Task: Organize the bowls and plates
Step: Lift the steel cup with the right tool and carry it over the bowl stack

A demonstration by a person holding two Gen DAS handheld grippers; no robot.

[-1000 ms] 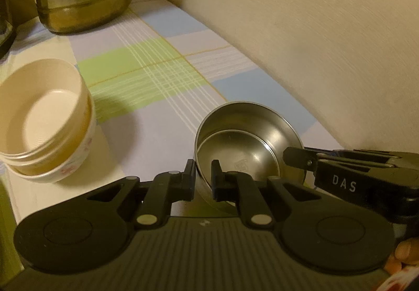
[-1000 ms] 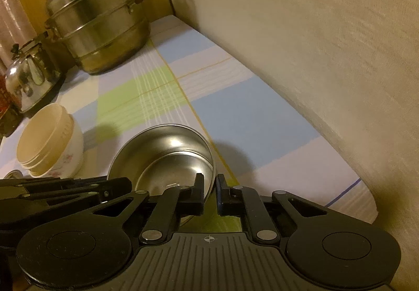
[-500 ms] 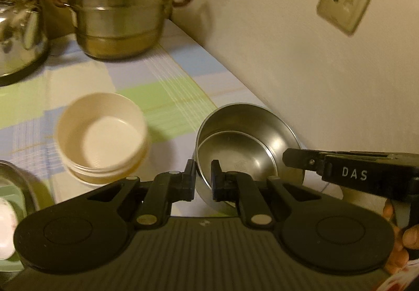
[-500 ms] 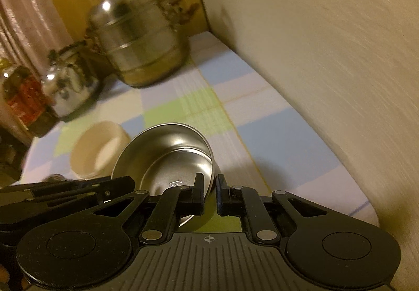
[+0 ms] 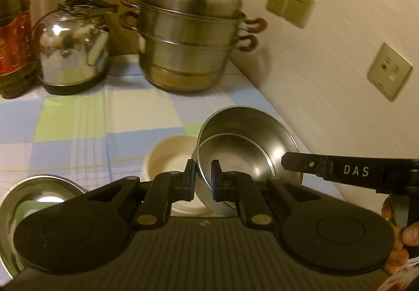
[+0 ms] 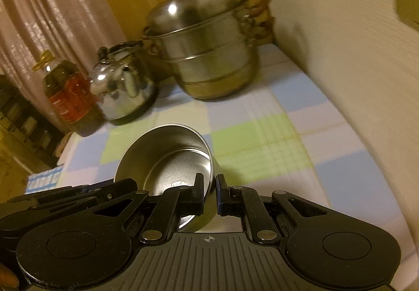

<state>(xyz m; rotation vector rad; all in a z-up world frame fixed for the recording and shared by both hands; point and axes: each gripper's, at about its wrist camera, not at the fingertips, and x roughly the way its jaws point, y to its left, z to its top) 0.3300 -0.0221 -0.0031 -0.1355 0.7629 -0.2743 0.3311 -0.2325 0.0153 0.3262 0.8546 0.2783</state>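
Note:
A stainless steel bowl (image 5: 248,149) hangs tilted above the checked tablecloth, held by both grippers. My left gripper (image 5: 203,173) is shut on its left rim, one pad inside and one outside. My right gripper (image 6: 209,186) is shut on the opposite rim; in the left wrist view its fingertip (image 5: 290,162) reaches in from the right. In the right wrist view the same steel bowl (image 6: 162,157) shows, with the left gripper's fingers (image 6: 123,186) at its far edge. A stack of cream bowls (image 5: 167,157) stands just below and left of the steel bowl, partly hidden by it.
A steel dish (image 5: 28,194) with something pale inside lies at the lower left. At the back stand a tiered steamer pot (image 5: 191,42), a shiny kettle (image 5: 70,49) and an oil bottle (image 5: 13,28). The wall with sockets (image 5: 387,70) runs along the right.
Both grippers have risen with the steel bowl between them and carried it left, over the edge of the cream bowls. The kettle and bottle have come into view.

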